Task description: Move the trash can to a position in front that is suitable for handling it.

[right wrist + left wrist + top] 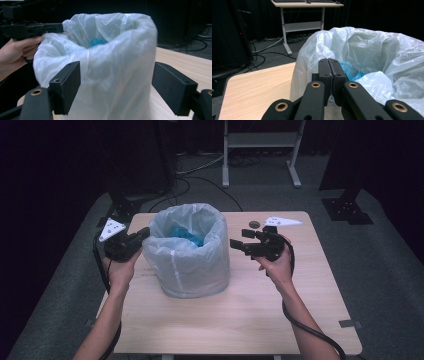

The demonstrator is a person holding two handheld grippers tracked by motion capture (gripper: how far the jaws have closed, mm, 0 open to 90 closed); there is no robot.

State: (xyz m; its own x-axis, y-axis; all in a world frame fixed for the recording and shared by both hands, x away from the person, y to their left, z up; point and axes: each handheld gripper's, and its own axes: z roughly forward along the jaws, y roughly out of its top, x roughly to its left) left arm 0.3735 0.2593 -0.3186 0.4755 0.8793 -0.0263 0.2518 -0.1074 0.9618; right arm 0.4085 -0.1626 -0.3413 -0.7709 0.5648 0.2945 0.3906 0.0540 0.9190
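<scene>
Near the middle of the tabletop (pixel 240 320), the bin bag (pixel 187 250) is standing; the left gripper (pixel 142 234) is clenching its rim, the right gripper (pixel 239 244) is hovering released. Pulling one-sided risks tearing or tipping it.

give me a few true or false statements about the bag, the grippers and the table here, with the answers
1. The left gripper is shut at the rim of the white plastic bag. True; its jaws are together, with a bit of bag film seeming caught between them.
2. The right gripper is clamped on the bag. False; its jaws stand wide open on either side of the bag, not pressing it.
3. Something blue lies inside the bag. True.
4. The bag lies flat on the floor. False; it stands upright on the wooden table.
5. The two grippers are on the same side of the bag. False; in the high view they flank it, one at each side.
</scene>
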